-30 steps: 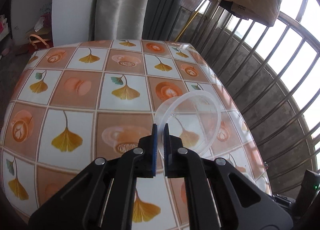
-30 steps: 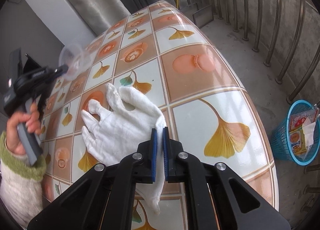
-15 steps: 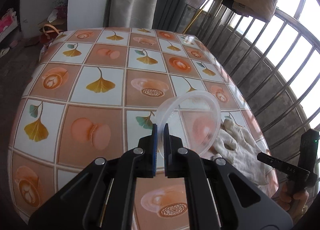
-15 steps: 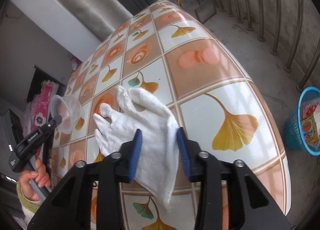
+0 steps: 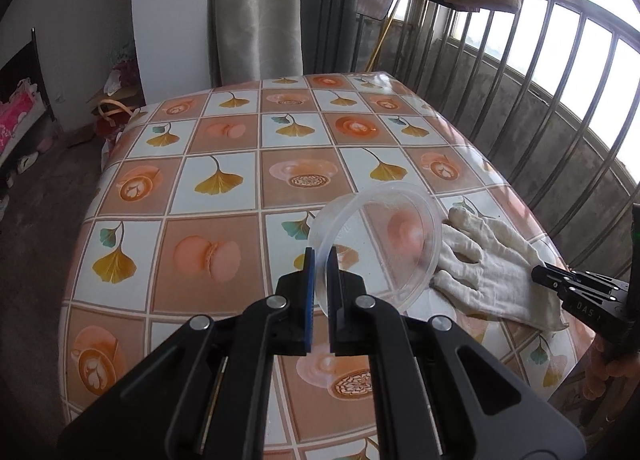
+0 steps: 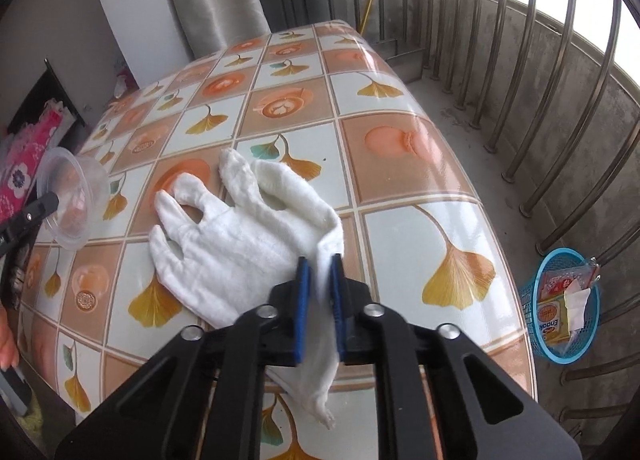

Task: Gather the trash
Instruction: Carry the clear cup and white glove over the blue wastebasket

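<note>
My left gripper [image 5: 319, 260] is shut on the rim of a clear plastic cup [image 5: 378, 244] and holds it above the table; the cup also shows in the right wrist view [image 6: 74, 202]. A white cloth glove [image 6: 240, 232] lies on the patterned tablecloth [image 6: 400, 196] near the table's right edge. My right gripper [image 6: 319, 272] is shut on the glove's cuff, which bunches between the blue pads. The glove [image 5: 492, 264] and the right gripper [image 5: 538, 274] show in the left wrist view too.
A blue mesh trash basket [image 6: 566, 304] with wrappers inside stands on the balcony floor to the right of the table. Metal railing bars [image 6: 560, 100] run along the right. A curtain [image 5: 256, 8] and wall stand behind the table.
My right gripper opened half a second ago and has now shut on the glove's cuff. My left gripper with the cup has pulled back, so more of the table shows.
</note>
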Available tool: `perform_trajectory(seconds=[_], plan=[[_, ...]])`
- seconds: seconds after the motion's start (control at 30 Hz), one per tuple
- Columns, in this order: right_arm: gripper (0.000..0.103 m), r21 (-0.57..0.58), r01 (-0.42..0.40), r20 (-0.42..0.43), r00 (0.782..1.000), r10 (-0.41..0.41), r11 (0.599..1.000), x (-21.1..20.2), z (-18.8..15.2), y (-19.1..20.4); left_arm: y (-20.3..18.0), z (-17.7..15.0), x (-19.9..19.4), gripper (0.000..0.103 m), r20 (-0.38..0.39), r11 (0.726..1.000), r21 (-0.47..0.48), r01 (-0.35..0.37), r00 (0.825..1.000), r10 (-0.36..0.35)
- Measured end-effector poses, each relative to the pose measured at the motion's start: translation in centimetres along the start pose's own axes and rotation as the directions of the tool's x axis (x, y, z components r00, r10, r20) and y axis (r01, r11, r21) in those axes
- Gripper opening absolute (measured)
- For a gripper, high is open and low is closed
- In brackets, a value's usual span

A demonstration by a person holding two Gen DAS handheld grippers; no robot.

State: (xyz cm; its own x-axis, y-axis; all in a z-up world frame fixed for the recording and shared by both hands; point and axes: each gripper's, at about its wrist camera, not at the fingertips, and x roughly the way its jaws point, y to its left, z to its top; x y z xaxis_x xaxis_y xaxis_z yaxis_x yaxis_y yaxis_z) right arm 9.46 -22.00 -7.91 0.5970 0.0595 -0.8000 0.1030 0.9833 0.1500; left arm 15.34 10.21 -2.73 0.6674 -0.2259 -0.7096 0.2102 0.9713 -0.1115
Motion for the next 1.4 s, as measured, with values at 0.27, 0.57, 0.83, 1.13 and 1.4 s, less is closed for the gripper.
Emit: perform_trajectory(seconds=[0.27,0.57,0.83,1.13,1.4], plan=[[0.005,0.095,-0.125,0.105,0.988,0.115,0.988,-4.7,1.2,-1.7,-0.7,0.1,-1.1,0.004,0.026,1.000,0.023,0.011,1.000,-0.012],[0.005,0.120,-0.158,0.243,0.962,0.125,0.980,-10.2,2.8,-3.7,-2.6,0.9,-1.8,0.004,0.051,0.997,0.059,0.039,0.998,-0.042],[0.005,0.186,-0.120,0.330,0.942,0.053,0.975,-13.8,2.9,-7.6,-5.9,2.2,-2.2,0.004,0.065,0.988,0.118,0.101,0.992,-0.109],[0.005,0.311,-0.031,0.386,0.917,-0.096,0.950,-17.2,1.2,-13.8,-12.0,4.1,-2.0,0.004,0.047,0.946,0.220,0.239,0.966,-0.255],[0.005,0.448,0.076,0.381,0.885,-0.267,0.891,-19.8,-2.0,-20.3,-20.2,4.5,0.1,0.004,-0.083,0.863,0.292,0.413,0.910,-0.407]])
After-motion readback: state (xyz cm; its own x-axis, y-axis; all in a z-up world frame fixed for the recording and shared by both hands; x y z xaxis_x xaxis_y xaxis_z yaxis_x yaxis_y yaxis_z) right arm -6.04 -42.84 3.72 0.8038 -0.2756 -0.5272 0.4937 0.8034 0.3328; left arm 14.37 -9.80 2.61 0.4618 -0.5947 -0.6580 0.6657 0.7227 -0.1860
